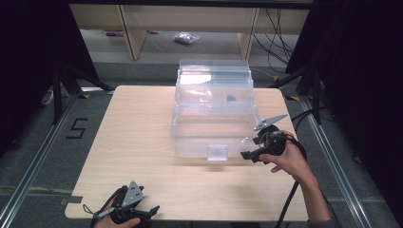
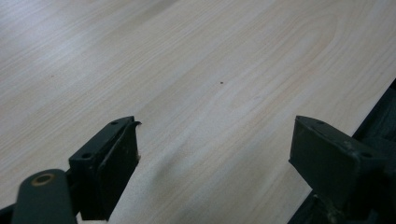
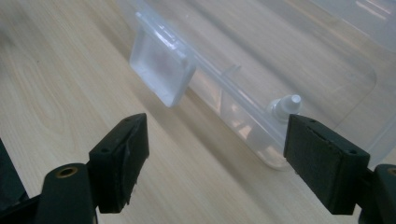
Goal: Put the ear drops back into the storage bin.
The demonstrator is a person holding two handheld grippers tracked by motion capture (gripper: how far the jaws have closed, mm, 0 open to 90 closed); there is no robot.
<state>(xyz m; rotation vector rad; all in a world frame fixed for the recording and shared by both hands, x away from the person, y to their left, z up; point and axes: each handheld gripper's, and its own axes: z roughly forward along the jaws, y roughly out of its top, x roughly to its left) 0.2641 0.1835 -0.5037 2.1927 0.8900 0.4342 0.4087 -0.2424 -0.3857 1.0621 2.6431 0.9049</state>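
Note:
A clear plastic storage box (image 1: 214, 114) stands on the wooden table (image 1: 133, 142), tiered trays spread open toward the back; something small and dark (image 1: 231, 99) lies in an upper tray. Its front latch (image 1: 217, 152) faces the person. My right gripper (image 1: 247, 148) is open at the box's front right corner, its jaws either side of the box's lower front edge (image 3: 243, 109), with the latch (image 3: 162, 72) off to the left. My left gripper (image 1: 151, 211) is open near the table's front left edge, over bare wood (image 2: 210, 93), holding nothing.
A floor marking reading 5 (image 1: 76, 128) lies left of the table. Metal rails (image 1: 28, 175) run along both sides. Black stands and cables (image 1: 280, 38) sit behind, beside a wooden frame (image 1: 133, 33). A cable (image 1: 290, 199) trails from the right gripper.

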